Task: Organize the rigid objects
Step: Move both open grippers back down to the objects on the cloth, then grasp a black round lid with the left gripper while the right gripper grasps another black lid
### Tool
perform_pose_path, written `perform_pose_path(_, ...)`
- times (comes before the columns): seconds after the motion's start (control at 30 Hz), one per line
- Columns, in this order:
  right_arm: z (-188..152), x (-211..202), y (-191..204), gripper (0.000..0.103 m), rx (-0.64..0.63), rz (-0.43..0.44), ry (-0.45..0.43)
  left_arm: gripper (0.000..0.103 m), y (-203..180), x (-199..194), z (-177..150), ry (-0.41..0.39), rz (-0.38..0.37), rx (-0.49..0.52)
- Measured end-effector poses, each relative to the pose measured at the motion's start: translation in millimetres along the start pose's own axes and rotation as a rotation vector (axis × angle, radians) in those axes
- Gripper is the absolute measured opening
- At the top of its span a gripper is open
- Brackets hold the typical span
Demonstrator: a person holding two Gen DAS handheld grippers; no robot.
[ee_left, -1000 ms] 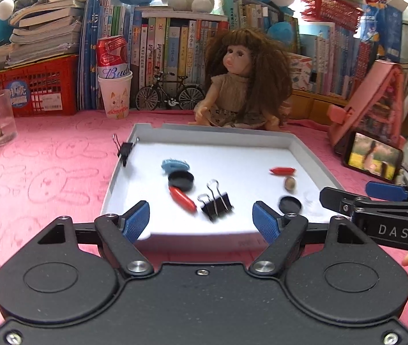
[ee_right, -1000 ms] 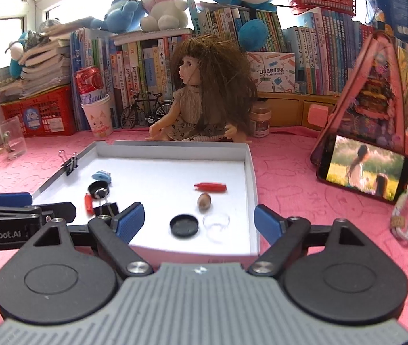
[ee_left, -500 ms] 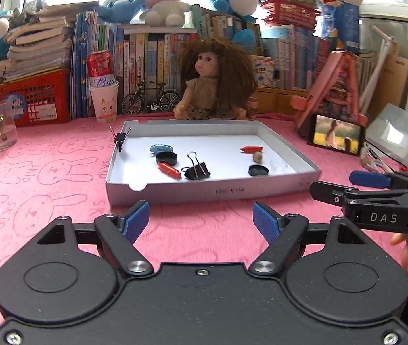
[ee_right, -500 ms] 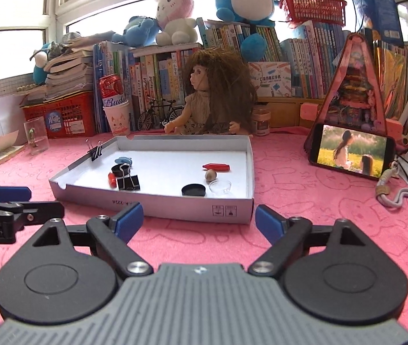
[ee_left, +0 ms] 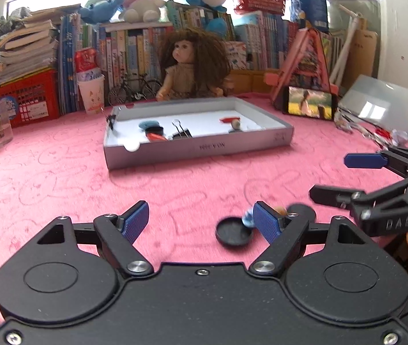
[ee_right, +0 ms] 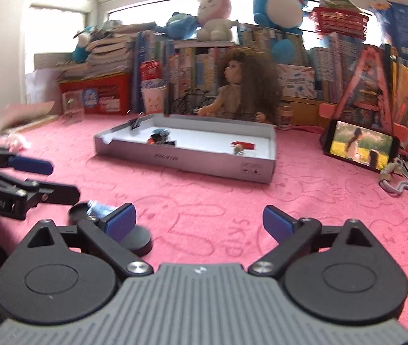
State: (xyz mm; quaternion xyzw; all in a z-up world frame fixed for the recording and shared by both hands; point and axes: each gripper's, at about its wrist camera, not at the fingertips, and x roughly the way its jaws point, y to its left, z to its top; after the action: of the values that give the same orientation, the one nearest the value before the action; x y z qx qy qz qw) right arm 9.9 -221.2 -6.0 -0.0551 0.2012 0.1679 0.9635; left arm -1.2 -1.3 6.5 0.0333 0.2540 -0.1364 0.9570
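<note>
Both grippers are held low over the pink table [ee_left: 60,178], jaws spread wide with nothing gripped in either. The left gripper [ee_left: 201,220] is parked with a black cap [ee_left: 234,233] lying right by its right finger. A second black cap [ee_right: 139,240] is seen just behind the left finger of the right gripper [ee_right: 199,221]. The white tray [ee_left: 204,149] is set well apart, further back, with a binder clip [ee_left: 180,132] and a few small bits inside. A doll [ee_left: 192,66] is seated just behind it.
</note>
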Motion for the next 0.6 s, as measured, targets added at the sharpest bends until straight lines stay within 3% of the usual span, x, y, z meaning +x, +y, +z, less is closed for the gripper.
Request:
perform_pose_path(0.17, -8, -2, 19, 0.099, -0.075, 0.058, 0.005, 0.078, -5, 2, -10, 0.036, -0.019, 0.004)
perform_pose_path(0.3, -13, 4, 29, 0.097, -0.114, 0.025, 0.028, 0.076, -7, 5, -12, 0.049, -0.022, 0.009)
perform_pose_path(0.6, -12, 6, 31, 0.077, -0.099, 0.059, 0.039, 0.073, -8, 13, -12, 0.045, -0.015, 0.003)
